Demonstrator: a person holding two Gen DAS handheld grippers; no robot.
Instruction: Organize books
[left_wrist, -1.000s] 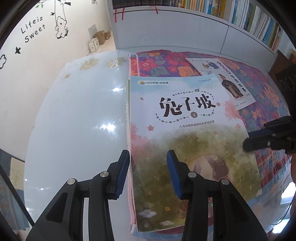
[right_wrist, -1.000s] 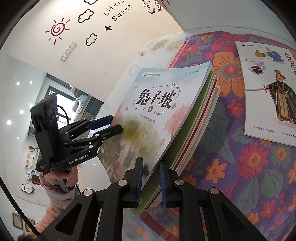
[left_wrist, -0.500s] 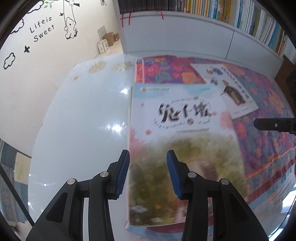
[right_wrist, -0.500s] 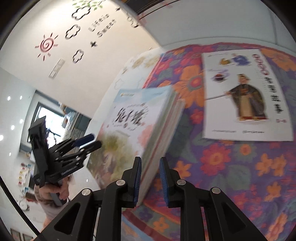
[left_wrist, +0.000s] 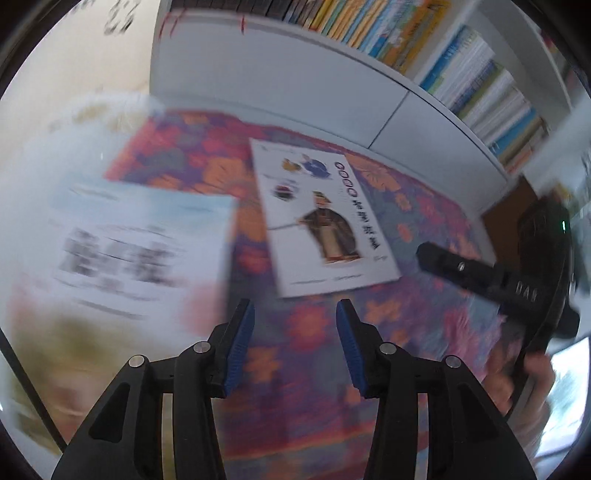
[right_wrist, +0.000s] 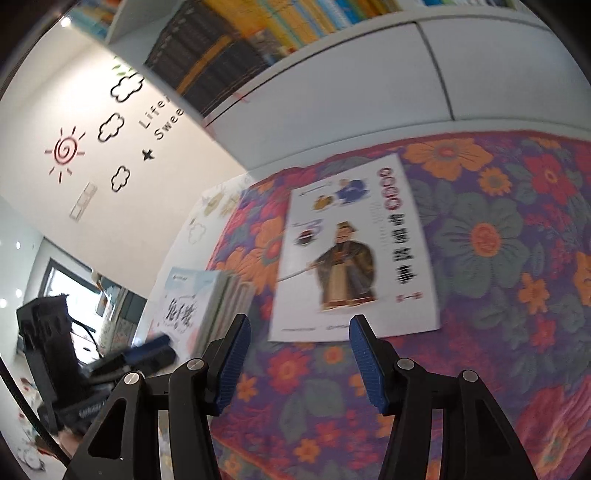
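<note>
A stack of thin picture books topped by a pale blue-and-green cover with black lettering (right_wrist: 192, 302) is seen at the lower left of the right wrist view, lying squared up where the flowered purple-and-orange cloth (right_wrist: 498, 236) meets the glossy white table (left_wrist: 44, 162). In the left wrist view the same stack fills the left side, heavily blurred. A single thin white book with a robed figure drawn on its cover (right_wrist: 354, 254) lies flat on the cloth, apart from the stack, in the middle of both views.

The right gripper (right_wrist: 300, 350), black with blue pads, is seen released: its jaws have just been opening, and nothing is between them; the white book's near edge shows in the gap beyond. The left gripper (left_wrist: 294, 343) is also seen released and empty, with only cloth between its jaws, which have just been opening a little.

The stacking is judged largely done, with the stack set down and let go. The white book is judged to be what remains: it has yet to be picked up and laid on the pile. Full white bookshelves (left_wrist: 480, 81) are visible along the top of both views; whether the pile is meant for them cannot be told.
</note>
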